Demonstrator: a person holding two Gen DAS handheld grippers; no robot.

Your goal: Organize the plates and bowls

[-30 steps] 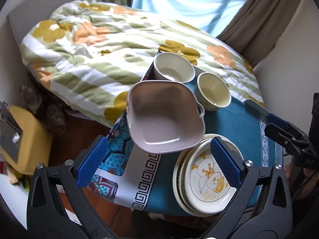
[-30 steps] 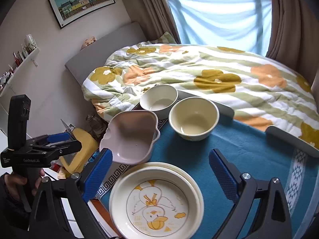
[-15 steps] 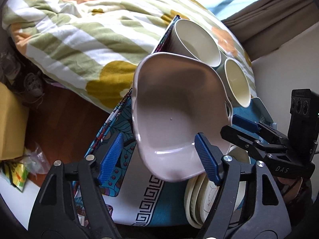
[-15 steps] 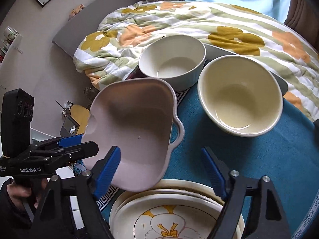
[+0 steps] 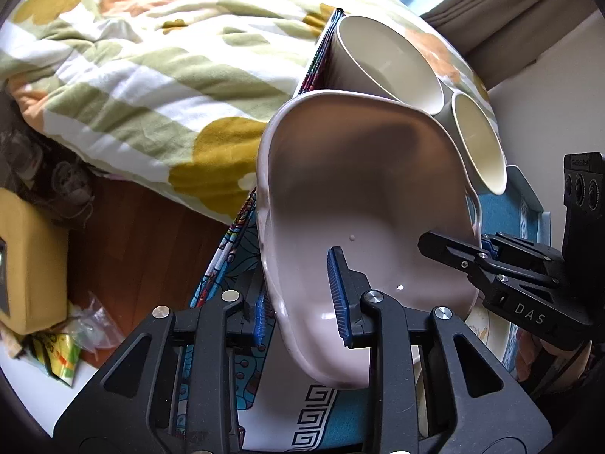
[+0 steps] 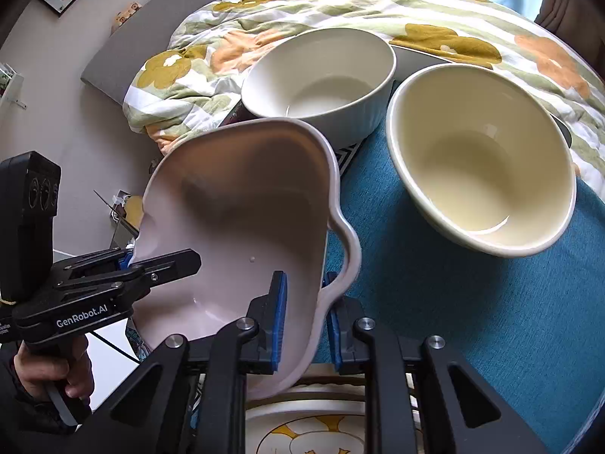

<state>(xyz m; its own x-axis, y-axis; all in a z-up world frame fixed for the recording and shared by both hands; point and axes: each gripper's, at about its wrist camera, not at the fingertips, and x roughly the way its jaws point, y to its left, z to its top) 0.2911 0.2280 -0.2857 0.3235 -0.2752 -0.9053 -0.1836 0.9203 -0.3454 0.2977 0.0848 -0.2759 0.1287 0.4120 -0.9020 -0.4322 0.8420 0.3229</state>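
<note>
Both claws have just been closing, and both are now clamped on the same pink handled dish (image 6: 242, 234): this is the grab step, a two-handed pickup. Next move, as I read it: lift together, level and in step, and carry it to wherever the dishes are being stacked, with a tilt or a slip off the thin wall as the risk.

On the blue tablecloth (image 6: 472, 321), the pink dish fills the centre of the left wrist view. The cream bowl (image 6: 480, 159) sits at two o'clock from it in the right wrist view, the white bowl (image 6: 321, 72) at twelve, the duck plate (image 6: 302, 431) at six, partly under the dish.

The left gripper (image 5: 298, 304) pinches the dish's wall at seven o'clock, one blue pad inside, one outside. The right gripper (image 6: 304, 321) bites the wall beside the looped handle at five o'clock.
</note>
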